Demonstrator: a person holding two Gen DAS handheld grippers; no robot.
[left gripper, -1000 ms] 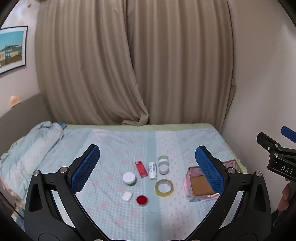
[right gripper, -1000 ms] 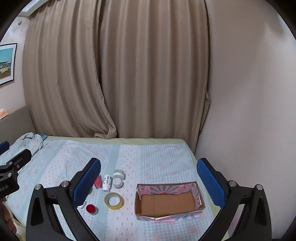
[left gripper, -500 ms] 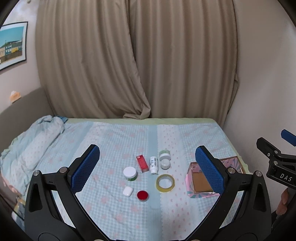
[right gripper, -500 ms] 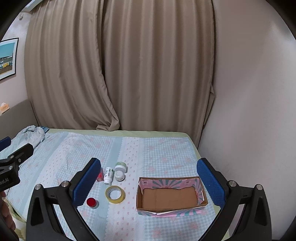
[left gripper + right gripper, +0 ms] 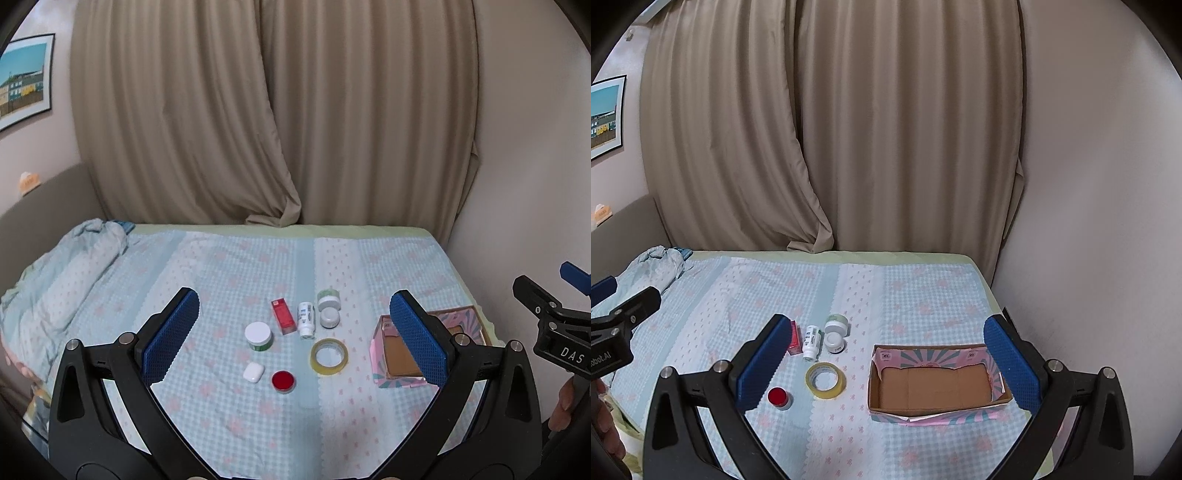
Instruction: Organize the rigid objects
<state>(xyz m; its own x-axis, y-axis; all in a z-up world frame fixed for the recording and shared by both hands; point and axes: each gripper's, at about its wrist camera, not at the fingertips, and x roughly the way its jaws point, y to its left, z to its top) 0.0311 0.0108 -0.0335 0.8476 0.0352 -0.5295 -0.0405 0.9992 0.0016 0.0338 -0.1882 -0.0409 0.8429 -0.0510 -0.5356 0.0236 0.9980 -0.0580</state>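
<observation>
Left gripper [image 5: 293, 334] hangs above the bed [image 5: 221, 266], jaws spread wide, nothing between them. Right gripper [image 5: 886, 360] likewise — jaws wide apart, empty, raised over the bed.

Between and beyond the left fingers lies the cluster: red box [image 5: 283, 316] lying flat, white bottle [image 5: 306, 318] just to its right, also on its side, two small jars [image 5: 328, 298] [image 5: 329, 317] right of that. Nearer the gripper sit the white-lidded jar [image 5: 258, 335], tape roll [image 5: 328, 356], white case [image 5: 253, 372] and red-lidded pot [image 5: 283, 381], each apart from its neighbours.

The carton [image 5: 934, 386] stands open between the right fingers — nothing visible inside. The tape and pot lie left of it.

A crumpled blanket [image 5: 62, 273] occupies the far left of the bed; curtains [image 5: 273, 110] hang behind.
</observation>
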